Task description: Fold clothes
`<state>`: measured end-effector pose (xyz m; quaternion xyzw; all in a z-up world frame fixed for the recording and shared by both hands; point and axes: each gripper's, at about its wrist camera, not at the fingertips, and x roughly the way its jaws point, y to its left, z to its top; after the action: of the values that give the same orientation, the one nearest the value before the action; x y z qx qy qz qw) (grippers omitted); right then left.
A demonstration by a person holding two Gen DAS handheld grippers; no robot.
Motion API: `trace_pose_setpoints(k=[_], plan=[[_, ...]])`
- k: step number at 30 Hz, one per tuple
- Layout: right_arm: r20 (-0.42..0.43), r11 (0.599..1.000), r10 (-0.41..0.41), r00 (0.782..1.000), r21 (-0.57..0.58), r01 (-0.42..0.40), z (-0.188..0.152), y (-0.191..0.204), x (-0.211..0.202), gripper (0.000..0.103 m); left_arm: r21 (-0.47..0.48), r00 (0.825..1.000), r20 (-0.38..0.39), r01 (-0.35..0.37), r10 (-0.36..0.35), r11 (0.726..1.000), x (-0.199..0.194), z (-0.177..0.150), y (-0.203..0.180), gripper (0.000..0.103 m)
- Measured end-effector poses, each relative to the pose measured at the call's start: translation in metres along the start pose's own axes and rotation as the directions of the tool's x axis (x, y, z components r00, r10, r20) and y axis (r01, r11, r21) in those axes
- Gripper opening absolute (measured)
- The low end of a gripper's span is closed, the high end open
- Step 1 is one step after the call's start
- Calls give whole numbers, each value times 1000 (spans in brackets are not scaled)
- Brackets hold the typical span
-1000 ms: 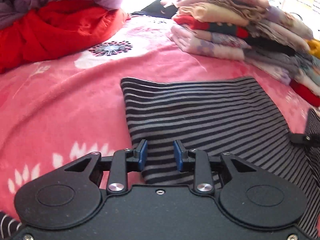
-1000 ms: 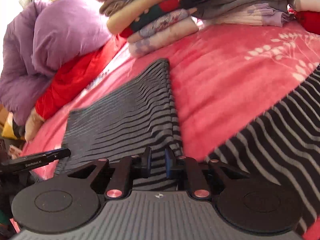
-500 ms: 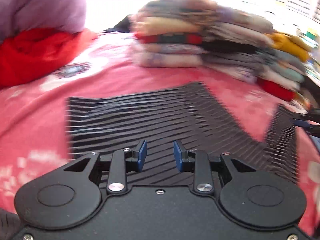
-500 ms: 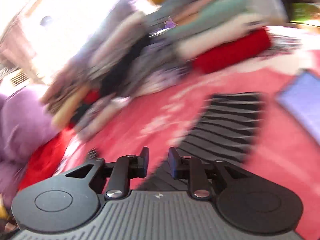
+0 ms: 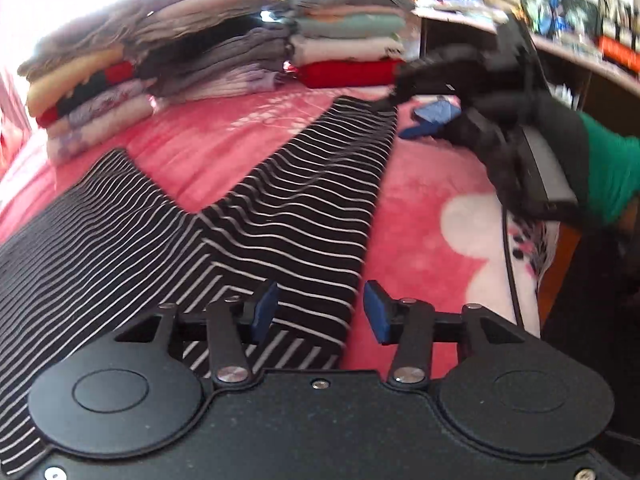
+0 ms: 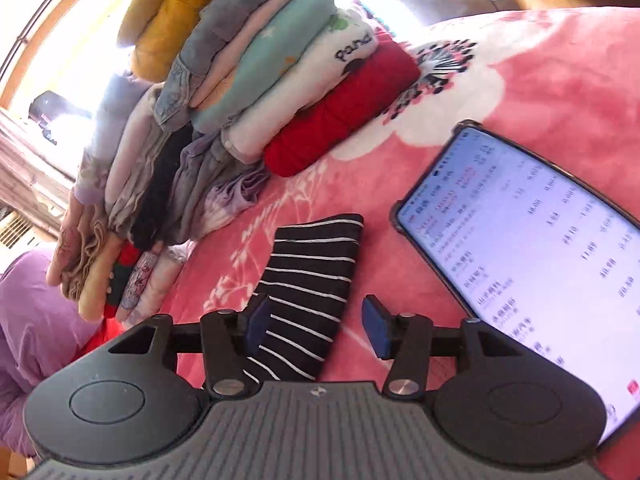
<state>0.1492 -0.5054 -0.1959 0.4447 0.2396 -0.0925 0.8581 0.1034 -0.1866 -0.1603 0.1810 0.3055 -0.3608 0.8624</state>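
1. My left fingers (image 5: 320, 312) stand apart with nothing between them, hovering just above the near end of the striped garment (image 5: 280, 216), astride its right-hand edge.

2. My right fingers (image 6: 316, 326) are apart too and grip nothing. The narrow far end of the same garment lies under and ahead of them; the left wrist view shows that tool low at the far tip.

3. The garment lies flat on the pink bed (image 5: 420, 208). Two long parts run from a shared body and split in a V, so I take it for trousers or leggings, though I cannot be sure. The right-hand part runs straight from my left fingers to my right ones.

4. As I judge it, both pairs sit at opposite ends of that one part, ready to pinch. To do it well, each pair should go low and bite the edge squarely, taking all layers. Both ends should then rise together, taut, so the stripes stay aligned.

5. A lit phone (image 6: 532, 256) lies just beside the far tip. My right fingers should keep clear of it.

6. Beyond, stacks of folded clothes (image 5: 208, 56) line the far side of the bed, with loose purple cloth (image 6: 36, 320) to their left.
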Motion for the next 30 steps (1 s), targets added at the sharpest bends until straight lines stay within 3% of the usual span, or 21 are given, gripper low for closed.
trace_pose_setpoints(k=[2,5,7,11,15,18,20,23,25,28,30], plan=[[-11,1000,1,1000,-27,-1,-1,3,4,53,56,1000,-4,-17,17,998,4,-2,-22,46],[-21,998,16,1000,-58,-17,-2,9,7,54,180,993,-17,-112,117,977,19,-5,-42,44],[-29,996,24,999,-81,-27,-2,12,7,54,241,987,-32,-145,158,959,27,-9,-52,14],[-53,994,27,998,-103,-32,-4,14,12,54,327,993,-66,-73,100,942,23,-13,-64,4],[-57,988,9,998,-150,-18,-7,21,18,53,278,996,-68,-36,57,960,20,-15,-54,7],[-50,975,-33,998,-221,21,-13,30,22,49,164,998,-58,42,-33,986,6,-6,-35,29],[-17,957,-90,996,-278,81,-17,38,22,34,38,999,-28,44,-43,998,1,1,-15,29],[49,920,-142,989,-363,150,-24,52,16,31,-46,1000,-11,-20,20,999,5,12,12,29],[76,892,-120,990,-430,142,-30,63,12,31,-56,998,-10,-66,65,996,12,21,21,25],[104,842,-83,991,-525,125,-39,80,7,31,-111,998,-1,-70,71,991,30,38,38,19],[38,817,-49,998,-574,62,-47,88,12,31,-181,999,-9,-37,36,983,48,47,54,18]])
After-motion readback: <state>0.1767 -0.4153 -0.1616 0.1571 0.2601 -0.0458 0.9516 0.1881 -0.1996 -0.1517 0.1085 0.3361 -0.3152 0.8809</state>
